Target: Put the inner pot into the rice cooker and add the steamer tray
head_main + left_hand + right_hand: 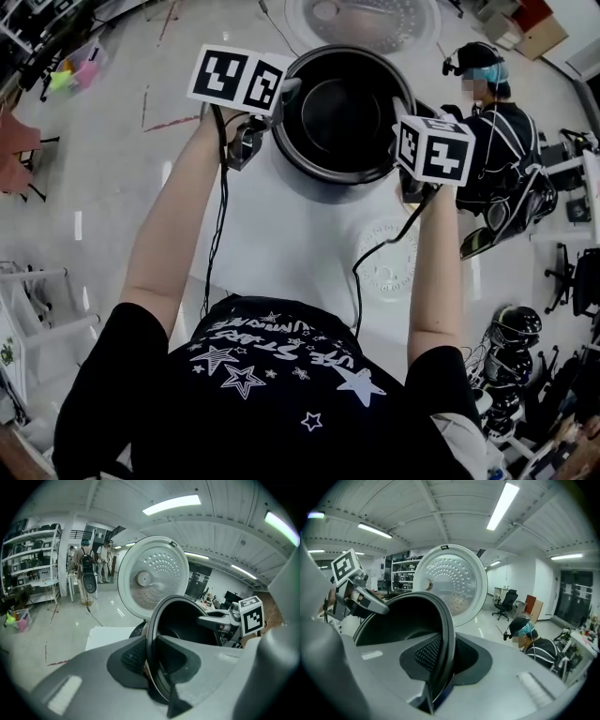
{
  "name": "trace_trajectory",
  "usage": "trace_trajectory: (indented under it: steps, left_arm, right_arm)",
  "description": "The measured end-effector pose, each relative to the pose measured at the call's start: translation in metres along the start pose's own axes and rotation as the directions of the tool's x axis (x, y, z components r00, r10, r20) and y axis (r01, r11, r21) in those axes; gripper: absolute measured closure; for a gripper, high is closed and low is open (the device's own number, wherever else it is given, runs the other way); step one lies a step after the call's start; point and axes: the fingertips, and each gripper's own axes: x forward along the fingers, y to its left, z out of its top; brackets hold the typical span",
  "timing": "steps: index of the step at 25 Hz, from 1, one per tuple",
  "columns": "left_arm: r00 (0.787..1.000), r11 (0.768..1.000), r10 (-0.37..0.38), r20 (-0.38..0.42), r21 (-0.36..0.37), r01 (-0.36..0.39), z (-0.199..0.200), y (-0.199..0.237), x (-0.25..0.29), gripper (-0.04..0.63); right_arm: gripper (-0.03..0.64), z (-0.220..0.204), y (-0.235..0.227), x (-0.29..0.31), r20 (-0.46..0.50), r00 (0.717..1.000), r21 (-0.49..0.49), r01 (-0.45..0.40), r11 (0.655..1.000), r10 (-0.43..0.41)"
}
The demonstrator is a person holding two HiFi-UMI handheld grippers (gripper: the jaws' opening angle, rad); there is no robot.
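Step in hand: seating the pot, first half of the task. Steamer tray not yet touched.

- Left tongs [150, 660] pinch the inner pot [187, 620] by its rim: one textured pad inside the wall, one outside. Right tongs [440, 660] clamp the opposite rim the same way. In the head view, left tongs [284, 91] and right tongs [403, 105] sit on either side of the pot [339, 108].
- The pot is carried between both tongs above the far end of the white counter [291, 234], in front of the raised lid. It looks tilted in both gripper views.
- Pot: dark non-stick interior, thin rolled lip, round and deep. Hard and slick, so the pinch on a thin edge is the weak point.
- A pale round item [387, 258] lies on the counter nearer the person. Possibly the steamer tray, can't confirm.
- A dark curved edge under the pot [137, 630] is likely the cooker body, mostly hidden.
- Lid [152, 576] is open and upright: a white disc with a dimpled metal inner plate and a central hub.
- A seated person [539, 646] is well behind, off to the right.

Next move, my read: level the pot, centre it over the cooker well, lower evenly with both tongs, and release only once it is seated. Uneven lowering risks the rim catching.
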Motion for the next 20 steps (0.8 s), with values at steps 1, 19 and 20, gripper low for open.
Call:
trace_trajectory:
  steps: [1, 19, 20]
  left_arm:
    - [1.000, 1.000, -0.002, -0.005, -0.008, 0.002, 0.002, 0.002, 0.002, 0.532]
    - [0.991, 0.996, 0.068, -0.118, 0.071, -0.060, -0.026, 0.030, 0.045, 0.512]
    - [0.991, 0.996, 0.065, -0.113, 0.072, -0.057, -0.026, 0.030, 0.047, 0.506]
  right_arm:
    - [0.540, -0.001, -0.001, 0.003, -0.013, 1.000, 0.006, -0.005, 1.000, 0.005]
    - [0.443, -0.050, 0.012, 0.043, -0.146, 0.984, 0.097, -0.090, 0.991, 0.103]
    - [0.397, -0.050, 0.013, 0.043, -0.138, 0.983, 0.098, -0.104, 0.990, 0.117]
